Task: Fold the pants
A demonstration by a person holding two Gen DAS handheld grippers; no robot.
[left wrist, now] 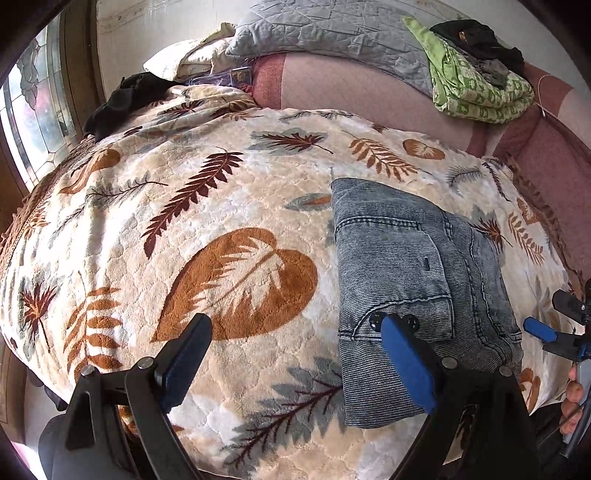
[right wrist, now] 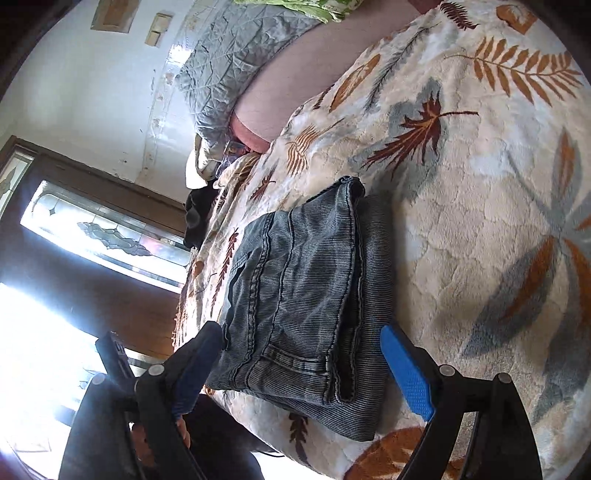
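The grey-blue denim pants (left wrist: 406, 266) lie folded into a compact stack on the leaf-patterned blanket (left wrist: 221, 206), back pocket facing up. My left gripper (left wrist: 295, 343) hovers open near the stack's left edge. Its right finger (left wrist: 402, 362) overlaps the waistband and nothing sits between the pads. At the right edge, my right gripper (left wrist: 554, 315) is held by a hand (left wrist: 574, 398). In the right wrist view the pants (right wrist: 303, 280) fill the middle. There my right gripper (right wrist: 301, 334) stands open, its fingers either side of the stack's near end, apart from the cloth.
A grey quilted pillow (left wrist: 332, 33) and a green patterned cloth (left wrist: 476, 88) with a black garment on it lie at the bed's far side on a pink sheet (left wrist: 351, 88). Another black garment (left wrist: 125, 99) lies far left, near a stained-glass window (left wrist: 40, 110).
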